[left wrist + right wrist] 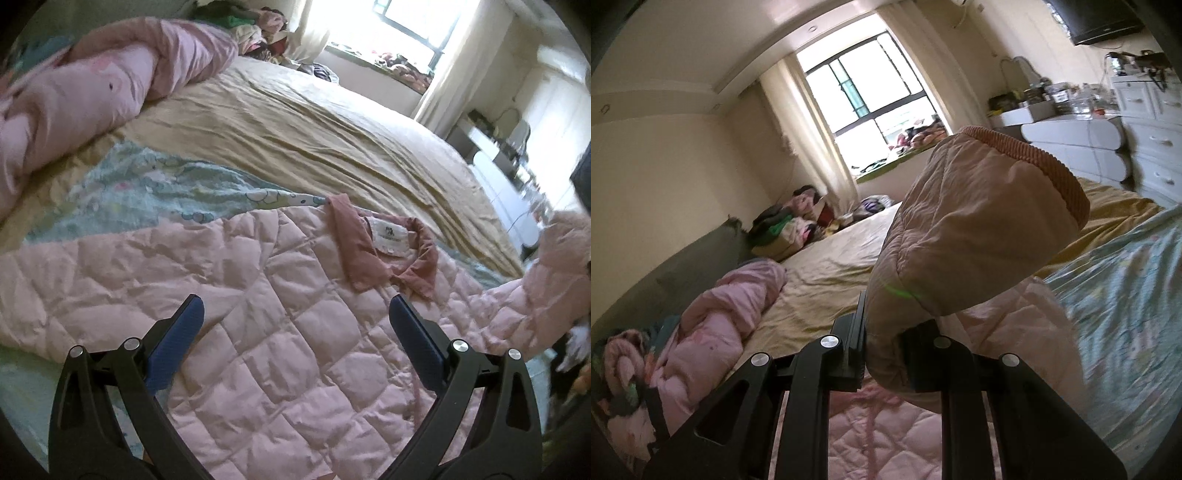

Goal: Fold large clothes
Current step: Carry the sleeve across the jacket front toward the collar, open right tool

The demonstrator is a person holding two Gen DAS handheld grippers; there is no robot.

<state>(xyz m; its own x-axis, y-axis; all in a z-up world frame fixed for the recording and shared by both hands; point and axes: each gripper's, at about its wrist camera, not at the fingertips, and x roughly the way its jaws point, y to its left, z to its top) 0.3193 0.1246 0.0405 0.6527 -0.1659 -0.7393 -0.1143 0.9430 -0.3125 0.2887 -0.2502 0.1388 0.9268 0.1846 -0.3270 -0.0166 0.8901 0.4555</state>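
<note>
The wide bed with the tan, wrinkled sheet (332,122) fills most of both views. A light blue printed quilt with cartoon figures (155,184) lies across the near part of the bed, under the garment. A bunched pink duvet (92,92) rests on the far side of the bed, well apart from the garment.

The pale pink diamond-quilted padded jacket (258,332) lies spread flat on the blue quilt, front side down, with its dusty-rose corduroy collar (354,243) turned open and a white label (388,236) visible inside the neck.

One sleeve of the jacket (960,236) is lifted off the bed; its ribbed orange-pink cuff (1052,173) points up toward the white chest of drawers (1089,144) in the right wrist view.

The left gripper (295,314) hovers above the jacket body, just below the collar. Its blue-padded fingers (177,339) stand wide apart and hold nothing.

The right gripper (882,347) carries the raised sleeve. Its black fingers (855,332) are closed tight on the sleeve fabric, near the sleeve's lower fold
</note>
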